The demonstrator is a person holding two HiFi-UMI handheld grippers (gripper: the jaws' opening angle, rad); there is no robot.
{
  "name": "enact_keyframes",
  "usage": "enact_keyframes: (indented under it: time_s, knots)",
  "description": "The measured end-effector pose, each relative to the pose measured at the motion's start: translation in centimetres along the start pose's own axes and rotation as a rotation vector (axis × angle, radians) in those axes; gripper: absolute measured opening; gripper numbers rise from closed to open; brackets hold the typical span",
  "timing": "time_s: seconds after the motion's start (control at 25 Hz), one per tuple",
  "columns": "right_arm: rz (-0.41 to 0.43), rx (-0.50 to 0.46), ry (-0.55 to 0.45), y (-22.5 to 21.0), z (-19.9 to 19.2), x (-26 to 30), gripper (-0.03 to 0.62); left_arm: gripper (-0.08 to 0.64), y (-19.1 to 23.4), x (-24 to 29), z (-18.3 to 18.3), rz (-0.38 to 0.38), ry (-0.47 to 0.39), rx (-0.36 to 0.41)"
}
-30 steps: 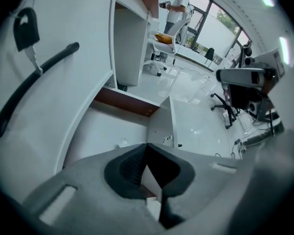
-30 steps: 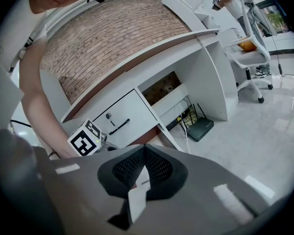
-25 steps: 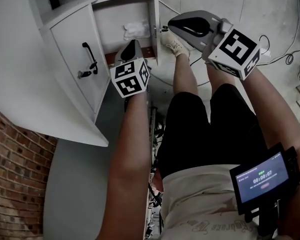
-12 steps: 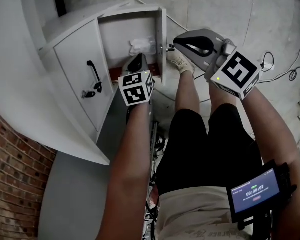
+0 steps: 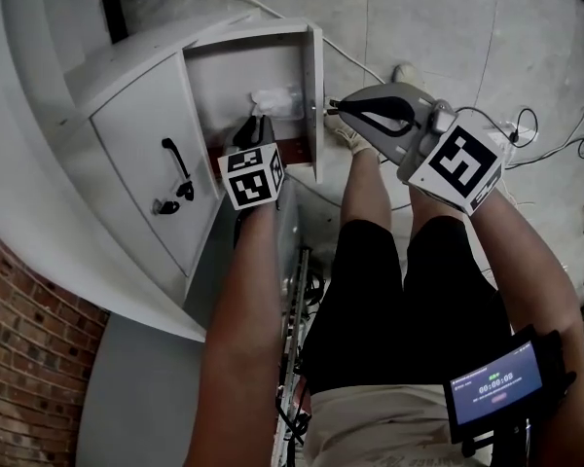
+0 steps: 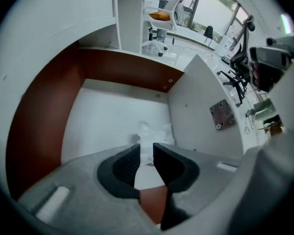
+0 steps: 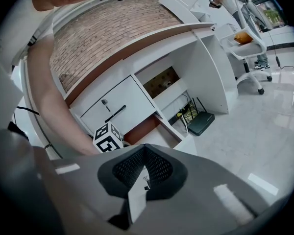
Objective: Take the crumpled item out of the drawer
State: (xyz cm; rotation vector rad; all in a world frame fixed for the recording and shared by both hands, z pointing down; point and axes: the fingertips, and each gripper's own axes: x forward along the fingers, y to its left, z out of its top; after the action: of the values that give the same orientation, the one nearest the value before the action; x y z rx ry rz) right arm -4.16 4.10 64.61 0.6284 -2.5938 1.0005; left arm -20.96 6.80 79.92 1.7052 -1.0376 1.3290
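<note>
Left gripper (image 6: 146,153): grey matte jaws, ribbed black pads, narrow gap. Tips right at crumpled item (image 6: 153,132), a white, wrinkled, semi-translucent lump. It lies on white floor of open drawer (image 6: 49,111) with red-brown inner walls. Right gripper (image 7: 144,152): jaws together, nothing between, outside drawer. Marker cube (image 5: 251,175): black-white squares. Screen (image 5: 496,385): timer digits too small to read.

Soft, even daylight fills the room; the windows (image 6: 219,0) glare white in the left gripper view. Both gripper views bulge fisheye, corners black. The drawer (image 6: 108,119) is bright inside, faintly shadowed.
</note>
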Motion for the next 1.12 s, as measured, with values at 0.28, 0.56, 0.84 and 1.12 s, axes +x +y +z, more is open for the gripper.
enact_keyframes:
  time_s: [0.28,0.56,0.84,1.12]
  knots:
    - [-0.008,0.022,0.011,-0.1,-0.5,-0.2,0.008,0.109,1.7,1.3,1.0,0.013,0.001,0.005]
    - [-0.013,0.024,0.026,-0.3,-1.0,-0.3,0.008,0.109,1.1,2.7,1.7,-0.038,0.001,0.003]
    - [-0.013,0.021,0.027,-0.6,-0.8,-0.1,0.008,0.026,0.9,3.3,1.9,-0.023,0.026,-0.004]
    - [-0.008,0.018,0.034,-0.4,-1.0,-0.3,0.008,0.009,0.6,2.9,2.3,-0.011,0.021,0.005]
